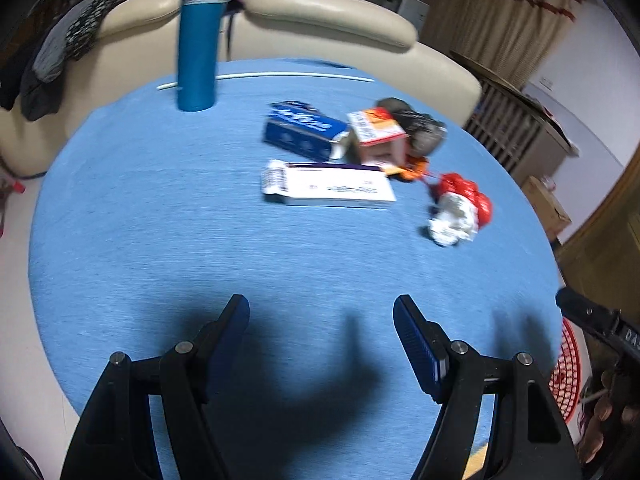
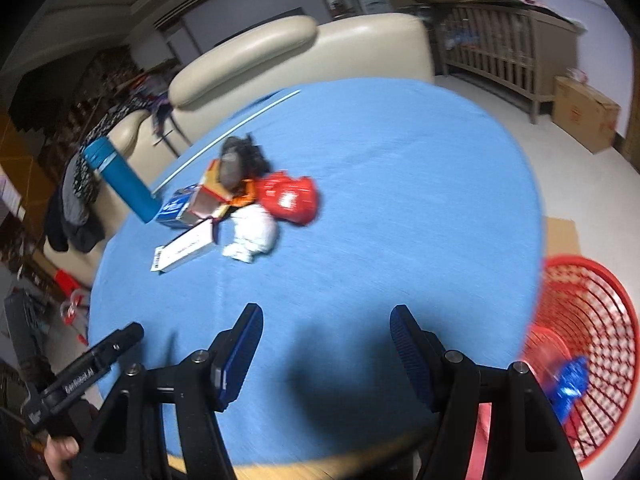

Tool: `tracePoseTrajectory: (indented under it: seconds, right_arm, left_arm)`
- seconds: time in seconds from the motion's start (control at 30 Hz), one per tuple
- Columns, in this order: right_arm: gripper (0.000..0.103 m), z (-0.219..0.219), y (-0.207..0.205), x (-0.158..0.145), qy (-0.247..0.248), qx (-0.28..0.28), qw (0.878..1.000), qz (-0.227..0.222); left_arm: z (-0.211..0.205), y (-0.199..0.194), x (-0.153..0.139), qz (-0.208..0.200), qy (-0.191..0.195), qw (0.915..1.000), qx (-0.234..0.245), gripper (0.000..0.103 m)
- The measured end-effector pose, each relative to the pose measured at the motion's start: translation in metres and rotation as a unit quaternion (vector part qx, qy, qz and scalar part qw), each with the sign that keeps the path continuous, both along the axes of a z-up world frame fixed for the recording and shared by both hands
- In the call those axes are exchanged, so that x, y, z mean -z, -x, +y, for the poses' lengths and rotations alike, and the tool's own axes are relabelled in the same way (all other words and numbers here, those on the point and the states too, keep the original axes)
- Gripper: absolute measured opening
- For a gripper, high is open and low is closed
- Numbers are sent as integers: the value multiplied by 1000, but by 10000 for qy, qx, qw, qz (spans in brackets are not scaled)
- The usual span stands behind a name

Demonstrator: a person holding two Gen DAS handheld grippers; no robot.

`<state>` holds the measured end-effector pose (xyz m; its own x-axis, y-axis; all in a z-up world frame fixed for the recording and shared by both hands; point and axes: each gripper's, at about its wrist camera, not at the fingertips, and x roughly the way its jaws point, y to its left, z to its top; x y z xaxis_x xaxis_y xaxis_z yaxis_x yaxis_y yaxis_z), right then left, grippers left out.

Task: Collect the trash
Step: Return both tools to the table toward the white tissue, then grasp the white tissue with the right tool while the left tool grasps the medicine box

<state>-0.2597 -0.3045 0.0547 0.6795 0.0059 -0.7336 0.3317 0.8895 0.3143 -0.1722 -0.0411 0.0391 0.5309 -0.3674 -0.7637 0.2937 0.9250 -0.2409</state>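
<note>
— Both jaws are spread on the left hand-held gripper (image 1: 320, 320) and right hand-held gripper (image 2: 326, 330); nothing is held.
— Far-right on the surface (image 1: 140, 220), the white carton (image 1: 332, 186) should be gripped across its narrow sides.

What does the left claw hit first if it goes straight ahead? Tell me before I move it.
Probably the white box. The left claw is open, over bare blue cloth, and the box lies nearest in its line, just ahead of the blue box. Blur and fisheye leave depth uncertain.
</note>
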Motion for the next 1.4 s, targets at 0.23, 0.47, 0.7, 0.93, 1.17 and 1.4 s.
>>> tracePoseTrajectory:
  seconds: [0.23,0.47,0.7,0.93,1.17,1.4]
  right_arm:
    - [70,21,-67,10,-150,-214,9997,33]
    - [69,26,-113,22,-228,-218,9995,85]
    - [60,31,-141,35,-205,-310,9991,212]
    - [31,30,-143,43,-227,-469,9984,207]
    - [31,24,-120,45,-353,-631,9973,150]
    - [31,22,-112,46,-453,-712,9964,104]
  left_arm:
    - [24,-13,10,95,14,9996,-263,75]
    - [28,-19,10,78,-85,9994,-312,75]
    - [14,-30,4,-53,-269,9995,-150,75]
    - [-13,-61,-9,-217,-494,9980,320,76]
    - [-49,-103,-7,-226,-1019,9809,1642,76]
    - [-65,-136,2,-132,-1463,9668,2092,76]
